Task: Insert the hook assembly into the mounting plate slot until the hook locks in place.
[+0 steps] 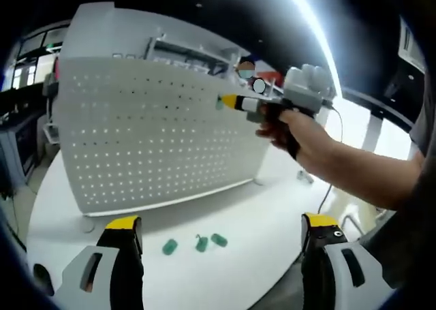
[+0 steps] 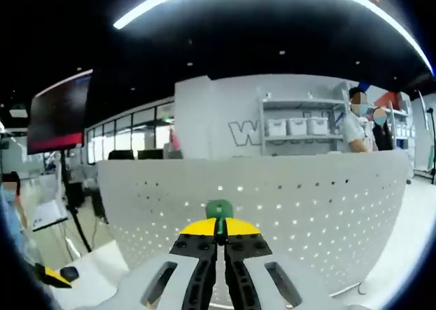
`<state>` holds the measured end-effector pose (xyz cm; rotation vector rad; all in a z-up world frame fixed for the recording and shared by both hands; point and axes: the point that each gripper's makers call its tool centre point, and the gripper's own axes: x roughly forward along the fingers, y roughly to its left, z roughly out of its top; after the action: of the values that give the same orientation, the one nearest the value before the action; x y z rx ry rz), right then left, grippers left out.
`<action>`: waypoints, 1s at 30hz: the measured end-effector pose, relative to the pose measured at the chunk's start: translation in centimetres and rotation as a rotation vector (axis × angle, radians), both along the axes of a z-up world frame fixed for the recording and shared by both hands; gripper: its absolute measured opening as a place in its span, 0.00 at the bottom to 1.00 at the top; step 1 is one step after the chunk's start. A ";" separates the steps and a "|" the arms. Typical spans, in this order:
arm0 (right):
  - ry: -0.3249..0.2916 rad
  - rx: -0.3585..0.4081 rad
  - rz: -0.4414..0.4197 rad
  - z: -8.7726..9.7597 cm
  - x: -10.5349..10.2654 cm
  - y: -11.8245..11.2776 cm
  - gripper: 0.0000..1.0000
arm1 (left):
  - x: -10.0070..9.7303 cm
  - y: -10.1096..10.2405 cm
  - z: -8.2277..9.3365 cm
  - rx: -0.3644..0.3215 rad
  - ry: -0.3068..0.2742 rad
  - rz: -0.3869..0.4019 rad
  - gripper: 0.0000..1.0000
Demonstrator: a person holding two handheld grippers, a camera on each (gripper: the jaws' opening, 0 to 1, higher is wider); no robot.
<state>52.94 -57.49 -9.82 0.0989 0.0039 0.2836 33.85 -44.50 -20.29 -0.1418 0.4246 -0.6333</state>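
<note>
Your left gripper (image 1: 218, 238) hangs above the near edge of the white tabletop (image 1: 272, 214) with its two yellow-tipped jaws wide apart and nothing between them. Just beyond them, near that edge, three small green hooks (image 1: 195, 244) lie loose on the tabletop, close together in a row.

The white perforated mounting plate (image 1: 157, 140) stands upright across the middle of the tabletop, its foot resting on the surface.

In the left gripper view, your right gripper (image 1: 228, 103) is held by a hand (image 1: 289, 129) and reaches to the upper right part of the mounting plate. Its yellow tip meets the plate face with a bit of green at the contact point.

In the right gripper view, your right gripper's (image 2: 219, 229) jaws are pressed together on a green hook (image 2: 219, 210), which sticks out just past the yellow tips. The hook sits against the perforated face of the mounting plate (image 2: 306, 214), below its top edge. You cannot tell from either view whether the hook has entered a slot.

Behind the plate stand a shelving rack (image 2: 296, 129) and people (image 2: 354, 126).
</note>
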 end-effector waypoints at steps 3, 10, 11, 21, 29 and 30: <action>-0.006 -0.044 -0.024 0.1 0.6 -0.3 0.00 | 0.5 0.7 -0.1 -0.003 0.005 0.014 0.98; -0.015 -0.054 -0.049 0.8 2.3 -0.5 0.00 | 1.1 1.4 0.0 -0.009 0.004 0.032 0.97; -0.015 -0.052 -0.052 0.8 2.4 -0.5 0.00 | 1.1 1.5 0.0 -0.011 0.004 0.033 0.97; 0.000 -0.051 -0.083 0.4 4.1 -0.5 0.00 | 1.3 2.3 -0.2 -0.025 0.011 0.056 0.96; 0.003 -0.026 -0.095 0.4 4.2 -0.6 0.00 | 1.4 2.6 -0.5 -0.049 0.024 0.071 0.95; 0.004 -0.027 -0.095 0.3 4.3 -0.5 0.00 | 1.4 2.6 -0.5 -0.050 0.023 0.072 0.95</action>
<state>57.24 -58.02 -9.50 0.0728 0.0071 0.1884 35.27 -41.92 -20.79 -0.2116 0.4243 -0.5723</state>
